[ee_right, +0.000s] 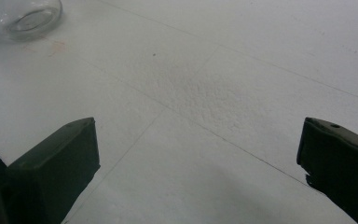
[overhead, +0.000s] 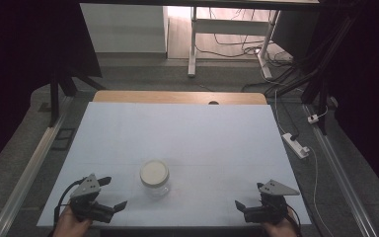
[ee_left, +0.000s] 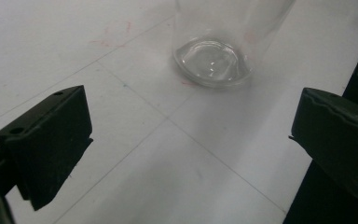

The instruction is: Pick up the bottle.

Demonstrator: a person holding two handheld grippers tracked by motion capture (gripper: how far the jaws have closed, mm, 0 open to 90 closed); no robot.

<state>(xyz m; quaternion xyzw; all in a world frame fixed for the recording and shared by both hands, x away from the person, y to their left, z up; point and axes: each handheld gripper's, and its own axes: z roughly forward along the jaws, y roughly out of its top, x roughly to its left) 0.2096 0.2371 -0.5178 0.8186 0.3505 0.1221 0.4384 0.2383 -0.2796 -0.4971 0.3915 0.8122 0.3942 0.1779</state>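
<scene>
A clear glass jar (overhead: 154, 178) with a white lid stands upright on the white table (overhead: 187, 133), near the front and a little left of centre. My left gripper (overhead: 114, 192) rests at the front left corner, open, its jaws wide apart and pointing toward the jar. In the left gripper view the jar's glass base (ee_left: 213, 60) sits ahead, beyond the jaws of the left gripper (ee_left: 191, 135). My right gripper (overhead: 249, 195) is at the front right, open with nothing between its jaws. The right gripper view has the jar (ee_right: 22, 16) far off at the top left of the right gripper (ee_right: 198, 158).
A wooden strip (overhead: 177, 97) borders the table's far edge. On the floor to the right lie a white power strip (overhead: 296, 145) and cables. A white desk frame (overhead: 193, 44) stands at the back. Metal rails (overhead: 27, 173) run along both sides.
</scene>
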